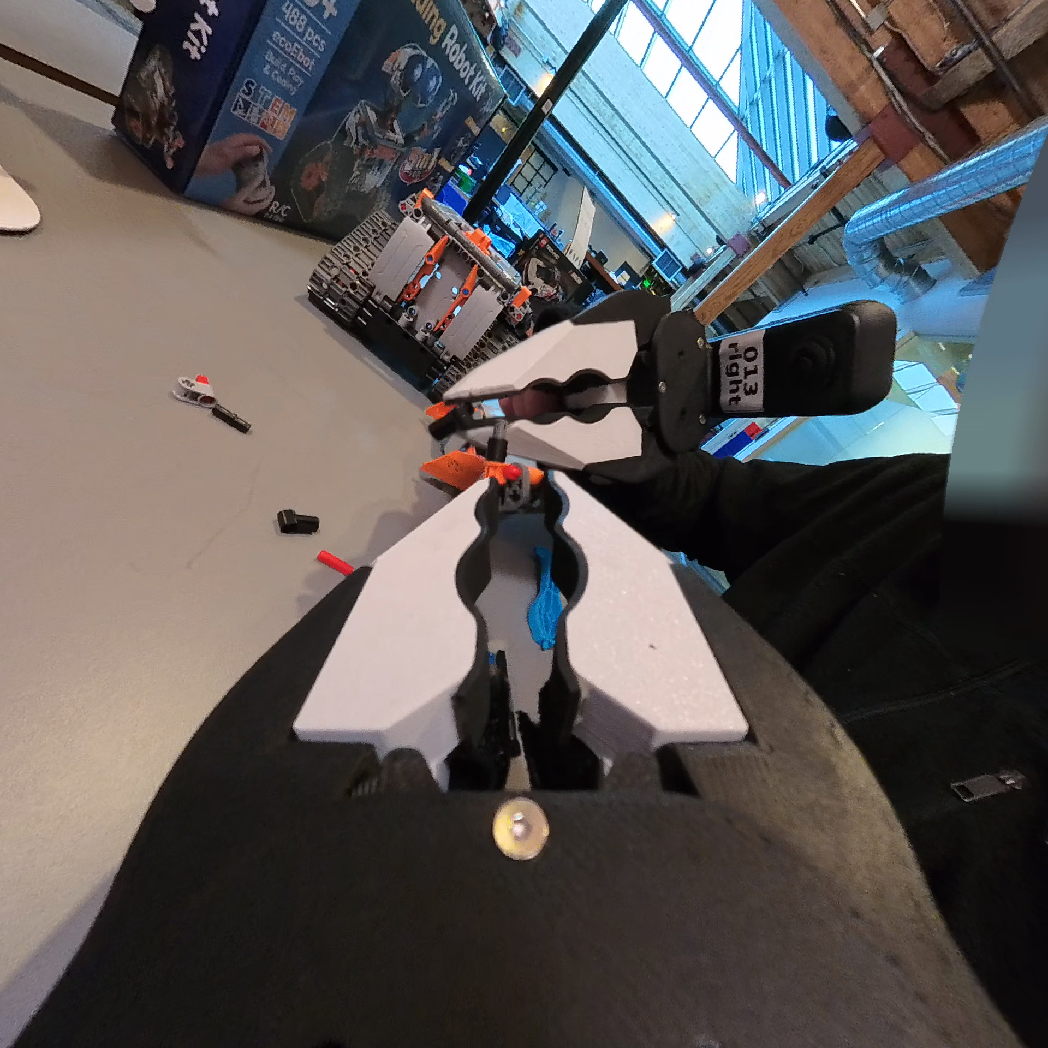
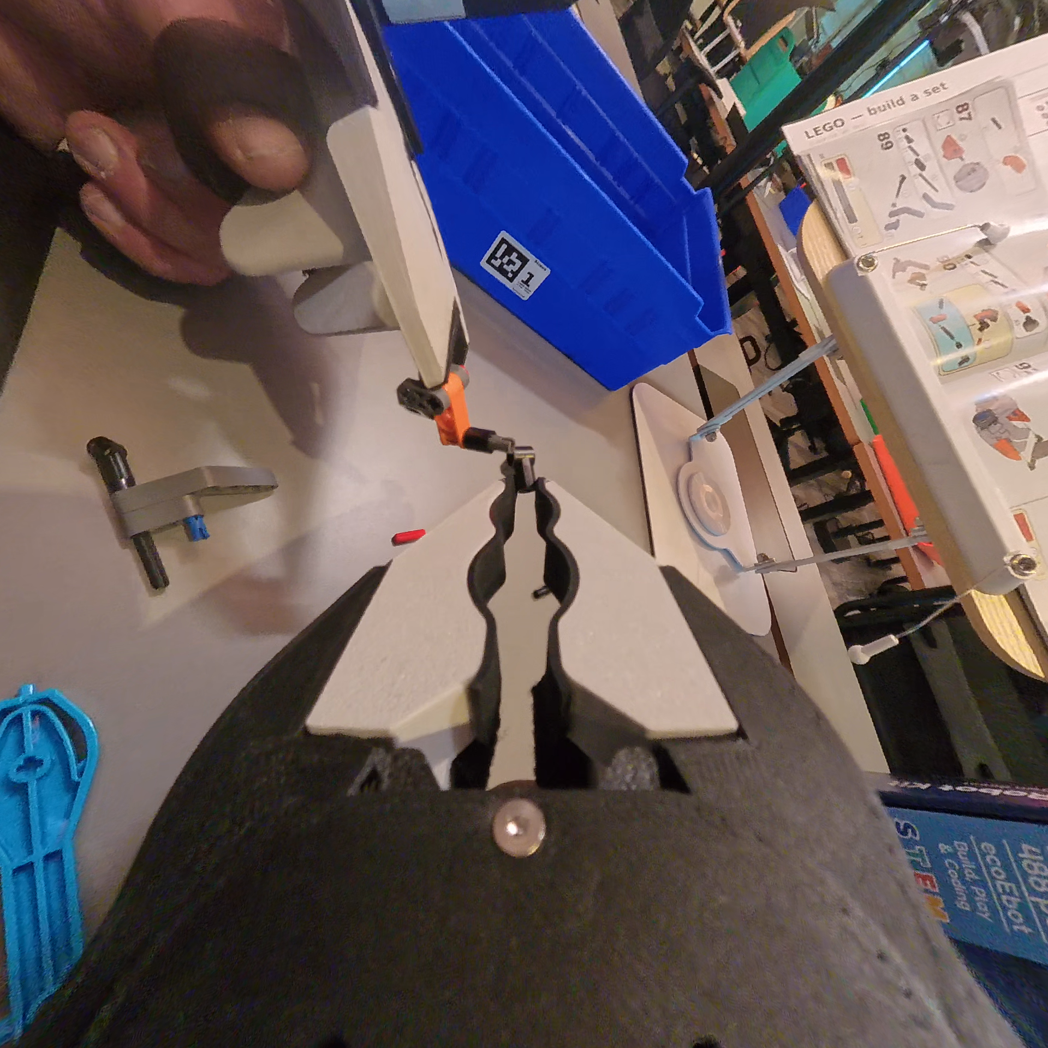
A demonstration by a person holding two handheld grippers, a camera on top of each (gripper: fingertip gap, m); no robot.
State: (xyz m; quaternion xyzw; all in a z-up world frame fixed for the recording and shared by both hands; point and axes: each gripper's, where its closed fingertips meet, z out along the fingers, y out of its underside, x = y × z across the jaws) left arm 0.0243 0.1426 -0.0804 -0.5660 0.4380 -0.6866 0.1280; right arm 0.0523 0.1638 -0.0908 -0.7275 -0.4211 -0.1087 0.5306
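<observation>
A blue bin point(image 2: 573, 227) and tracked model point(image 1: 422, 295) stand on the grey table point(image 1: 142, 465)

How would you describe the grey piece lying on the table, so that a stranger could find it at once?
Start from the blue bin on the pale table in the right wrist view, then look to the left, beyond the hand. There lies a flat grey beam with a black axle through it; only it also carries a small blue pin.

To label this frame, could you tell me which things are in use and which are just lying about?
In use: left gripper, right gripper, orange assembly held between them.
Lying about: grey lever, red pin, blue tool, bin, tracked model.
</observation>
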